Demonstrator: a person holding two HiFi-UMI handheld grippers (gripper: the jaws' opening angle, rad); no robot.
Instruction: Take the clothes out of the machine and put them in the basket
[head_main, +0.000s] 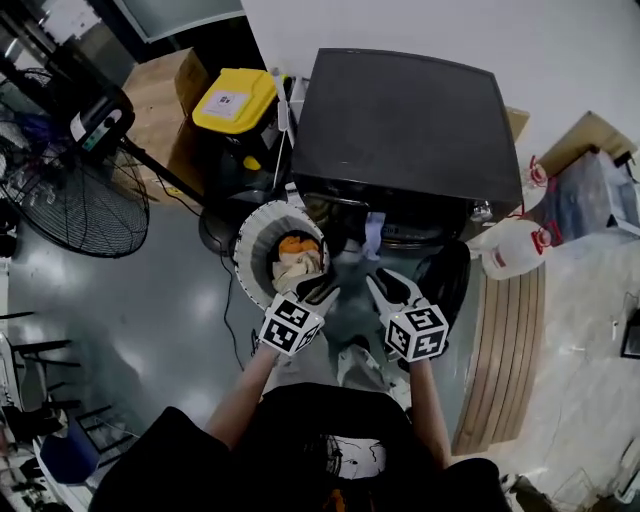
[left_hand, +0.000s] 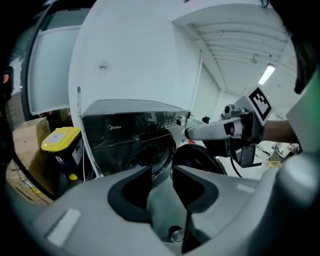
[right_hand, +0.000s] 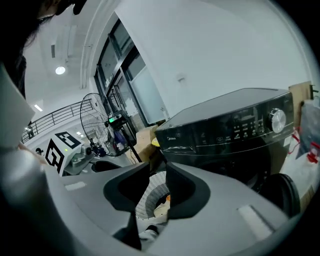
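Floor (head_main: 180, 300) grey, glossy, beneath black washing machine (head_main: 400, 130).

The black washing machine (head_main: 405, 120), its door (head_main: 445, 275) swung open, stands beyond both pairs of jaws. The white ribbed basket (head_main: 255, 235), holding orange and cream clothes (head_main: 297, 262), sits just ahead of the left gripper's (head_main: 322, 292) jaws.

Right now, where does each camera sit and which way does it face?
Head view: on the head, looking steeply down at the washing machine and basket; left tongs, right tongs and forearms show.
Left gripper view: on the left tongs, facing the machine's front; own open jaws and right tongs show.
Right gripper view: on the right tongs, facing machine and basket; own open jaws and left tongs show.
Shared: all three see the machine.
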